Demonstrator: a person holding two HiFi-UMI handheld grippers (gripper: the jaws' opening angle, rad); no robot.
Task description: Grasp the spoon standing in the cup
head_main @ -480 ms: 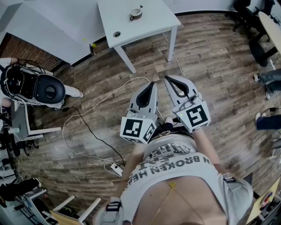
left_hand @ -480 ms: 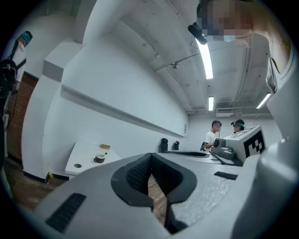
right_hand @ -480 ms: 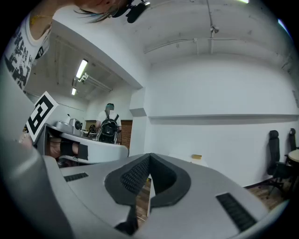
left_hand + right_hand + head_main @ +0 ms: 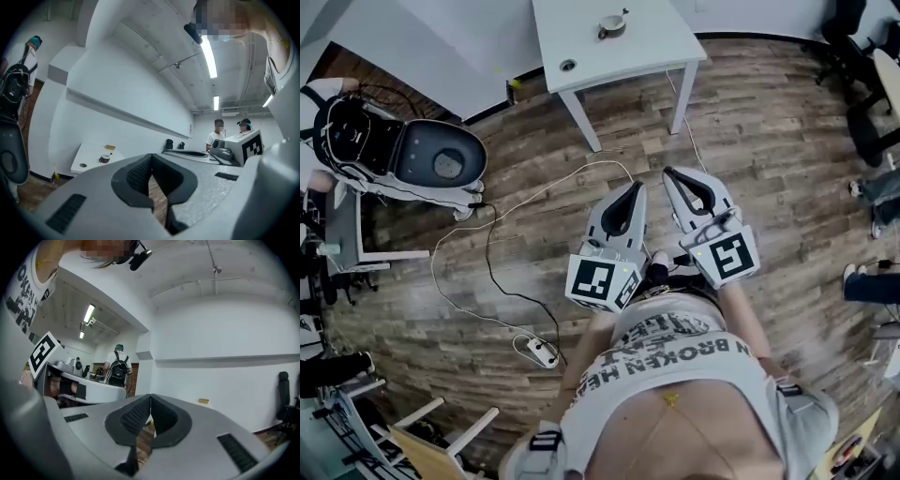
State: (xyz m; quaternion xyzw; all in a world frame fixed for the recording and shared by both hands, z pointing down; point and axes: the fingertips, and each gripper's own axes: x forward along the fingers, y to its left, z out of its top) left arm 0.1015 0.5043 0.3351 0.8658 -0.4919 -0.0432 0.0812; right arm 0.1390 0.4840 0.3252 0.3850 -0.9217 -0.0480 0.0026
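Note:
A small dark cup (image 4: 611, 25) with a spoon (image 4: 623, 13) leaning in it stands on a white table (image 4: 647, 47) at the top of the head view, far from both grippers. The left gripper view shows the same cup (image 4: 105, 158) small on that table (image 4: 86, 154). My left gripper (image 4: 635, 187) and right gripper (image 4: 671, 172) are held side by side at waist height over the wooden floor, pointing towards the table. Both are shut, with nothing between the jaws. The left gripper (image 4: 151, 157) and right gripper (image 4: 150, 397) each show pads meeting at the tip.
White and black cables (image 4: 502, 281) and a power strip (image 4: 542, 351) lie on the floor to my left. A person with a dark backpack (image 4: 403, 155) stands at the left. Office chairs (image 4: 862, 122) stand at the right and a wooden chair frame (image 4: 441, 436) at the bottom left.
The head view has shifted: the table and cup now sit a little further right, and the person with the backpack looms larger at the left. Both grippers remain shut and side by side.

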